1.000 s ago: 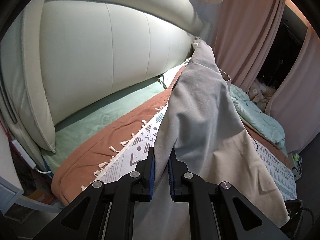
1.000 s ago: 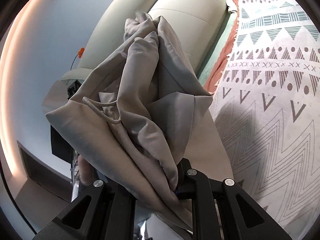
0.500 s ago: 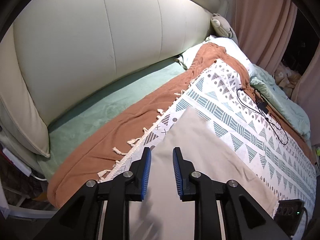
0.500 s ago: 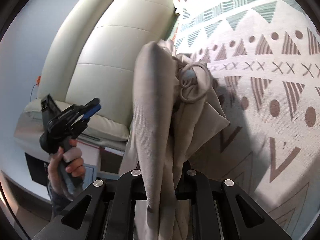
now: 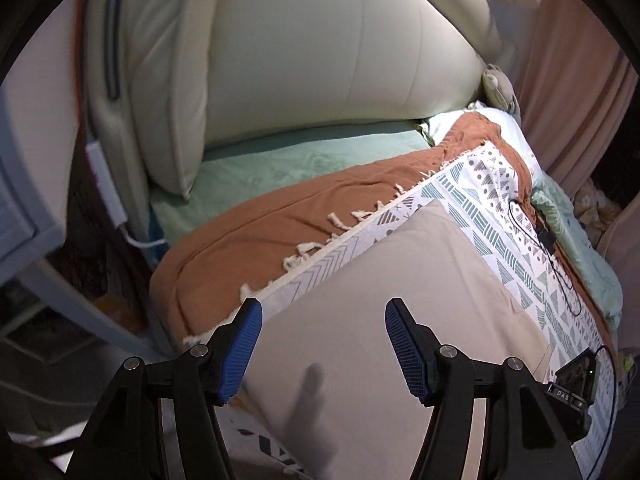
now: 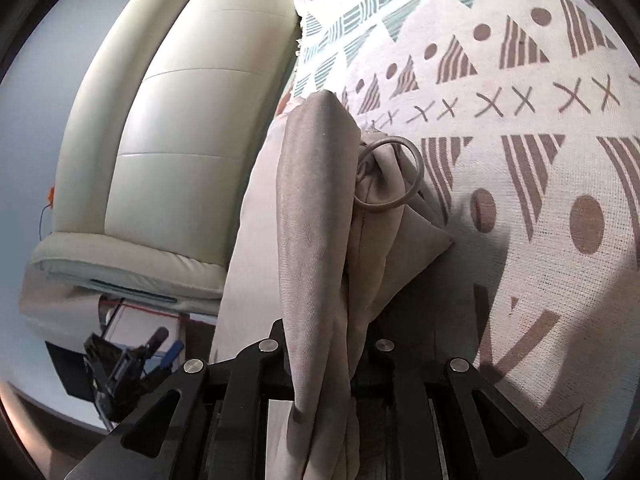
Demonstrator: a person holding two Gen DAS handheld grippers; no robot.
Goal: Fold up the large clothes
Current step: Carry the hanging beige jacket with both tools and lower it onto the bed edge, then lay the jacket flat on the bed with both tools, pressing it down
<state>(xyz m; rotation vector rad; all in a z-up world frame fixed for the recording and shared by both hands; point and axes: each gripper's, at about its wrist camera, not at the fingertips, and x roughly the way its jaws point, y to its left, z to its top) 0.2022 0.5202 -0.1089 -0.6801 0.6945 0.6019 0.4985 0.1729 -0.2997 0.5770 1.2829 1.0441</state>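
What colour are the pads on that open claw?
Bright blue, ribbed pads on black arms, best seen in the left wrist view.

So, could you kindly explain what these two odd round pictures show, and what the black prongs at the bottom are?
Each picture comes from a fisheye camera mounted on a hand-held two-finger gripper that a person carries; there is no robot arm. In the left wrist view, the left gripper with blue ribbed pads is open above a beige-grey fabric garment lying on a white patterned blanket on the bed. In the right wrist view, the right gripper pinches a bunched part of that garment, with its looped grey drawstring.
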